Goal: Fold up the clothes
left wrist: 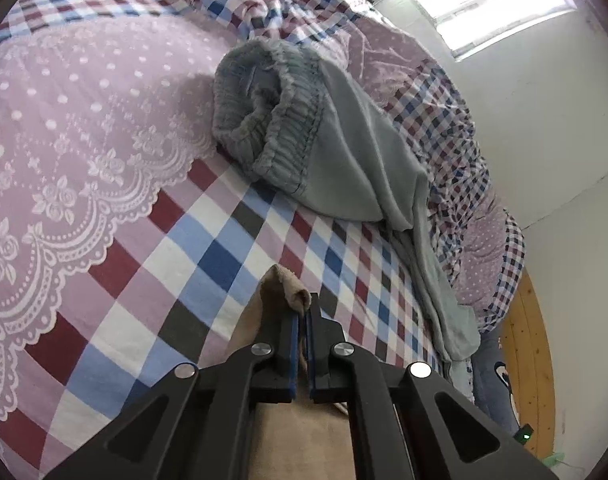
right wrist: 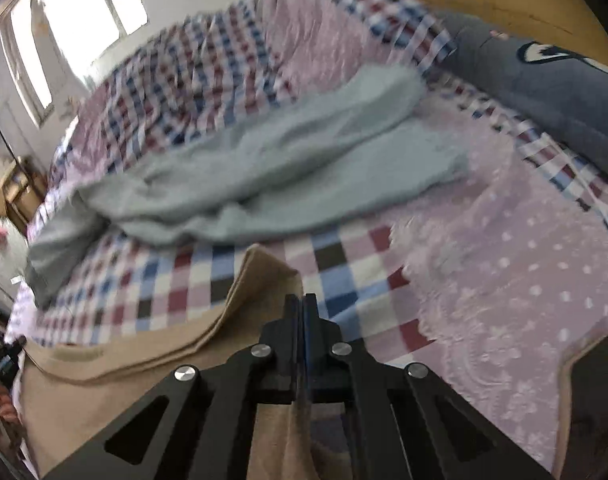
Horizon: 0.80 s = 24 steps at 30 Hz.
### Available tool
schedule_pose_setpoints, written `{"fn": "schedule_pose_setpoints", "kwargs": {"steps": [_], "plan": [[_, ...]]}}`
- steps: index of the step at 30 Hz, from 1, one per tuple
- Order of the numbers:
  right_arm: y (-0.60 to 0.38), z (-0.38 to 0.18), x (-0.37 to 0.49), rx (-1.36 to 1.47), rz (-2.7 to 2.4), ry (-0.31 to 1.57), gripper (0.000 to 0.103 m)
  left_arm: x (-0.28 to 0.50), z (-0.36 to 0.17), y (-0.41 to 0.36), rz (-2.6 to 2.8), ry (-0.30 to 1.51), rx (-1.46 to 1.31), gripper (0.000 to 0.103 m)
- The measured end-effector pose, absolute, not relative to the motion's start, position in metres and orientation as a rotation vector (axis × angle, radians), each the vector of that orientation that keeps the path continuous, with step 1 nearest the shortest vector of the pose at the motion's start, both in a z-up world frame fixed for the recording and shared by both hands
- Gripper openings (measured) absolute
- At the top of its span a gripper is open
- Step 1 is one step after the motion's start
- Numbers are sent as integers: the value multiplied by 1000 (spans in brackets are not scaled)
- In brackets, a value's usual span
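the left gripper [left wrist: 304, 312] is closed on a rolled edge of a tan cloth [left wrist: 282, 284], and the right gripper [right wrist: 304, 308] is closed narrow with the same tan cloth [right wrist: 232, 320] running up between its fingers. the cloth lies at the near edge of the bed [left wrist: 208, 256], its near part hanging below both views, and in the right view one layer seems to lie over another in a soft ridge. it looks light, limp and a little fuzzy, so it should sag between the two holds and want an even pull; edges and corners look the best places to take hold, since a pinch in the middle would only bunch it. farther off lie grey trousers [left wrist: 323, 136], crumpled, waistband to the left, legs trailing right toward a dark pillow [right wrist: 543, 92]. the right view is smeared with blur, so seams and hems are hard to read. what garment the tan cloth is, and its full outline, cannot be made out.
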State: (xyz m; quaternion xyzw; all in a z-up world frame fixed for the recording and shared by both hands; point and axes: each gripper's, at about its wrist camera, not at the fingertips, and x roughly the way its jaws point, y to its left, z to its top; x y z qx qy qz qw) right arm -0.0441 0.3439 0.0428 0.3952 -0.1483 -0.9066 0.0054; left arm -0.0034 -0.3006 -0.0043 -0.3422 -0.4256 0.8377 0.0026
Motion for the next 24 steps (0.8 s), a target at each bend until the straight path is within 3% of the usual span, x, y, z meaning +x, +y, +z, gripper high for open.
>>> {"fn": "schedule_pose_setpoints", "kwargs": {"steps": [13,20,24], "plan": [[345,103,-22,953,-2991,-504,0,1,29,-298,2643,-1321,-861,1],[356,90,-30,986,-3008,-543,0,0,23,-299,2627,-1355,-836,1],[349,59,-51,1139,-2943,-505,0,-5,19,-300,2658,-1338,-862,1]]}}
